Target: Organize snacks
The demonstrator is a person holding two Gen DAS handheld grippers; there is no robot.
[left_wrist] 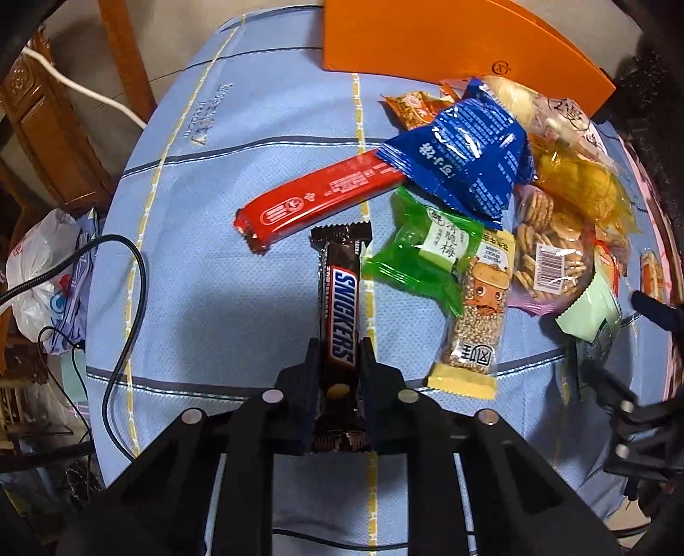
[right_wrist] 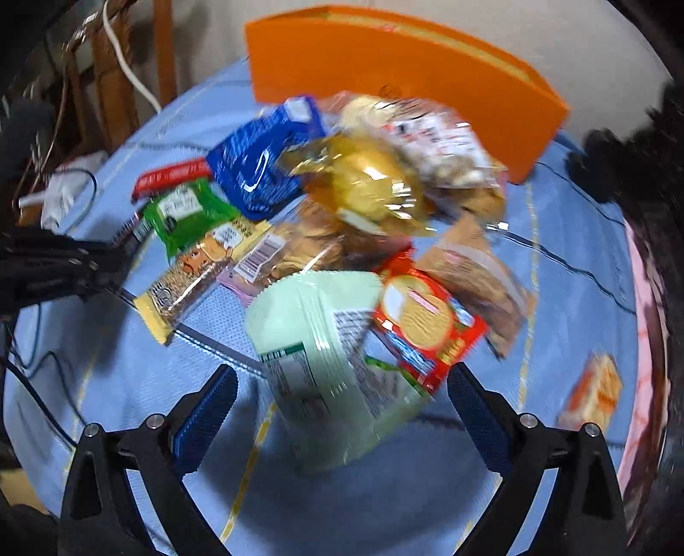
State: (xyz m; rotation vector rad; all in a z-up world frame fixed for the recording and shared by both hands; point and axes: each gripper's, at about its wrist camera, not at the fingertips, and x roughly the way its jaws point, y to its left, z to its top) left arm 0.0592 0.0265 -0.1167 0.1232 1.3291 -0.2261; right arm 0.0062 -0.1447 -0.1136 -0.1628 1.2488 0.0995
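Observation:
My left gripper (left_wrist: 339,342) is shut on a brown Snickers bar (left_wrist: 340,308), holding its near half just above the blue cloth. Beyond it lie a long red packet (left_wrist: 316,194), a blue packet (left_wrist: 466,158), a green plum packet (left_wrist: 427,252) and a yellow-ended sesame bar (left_wrist: 479,316). My right gripper (right_wrist: 342,380) is open, its jaws wide on either side of a pale green packet (right_wrist: 329,359) lying on the cloth. Behind that are a red biscuit packet (right_wrist: 427,316) and a heap of clear-wrapped snacks (right_wrist: 367,184). The right wrist view is blurred.
An orange box (left_wrist: 449,38) stands at the far edge of the table, also in the right wrist view (right_wrist: 384,55). A small orange packet (right_wrist: 594,393) lies alone at the right. Black cables (left_wrist: 132,273) cross the cloth's left side. A wooden chair (left_wrist: 47,124) stands past the table.

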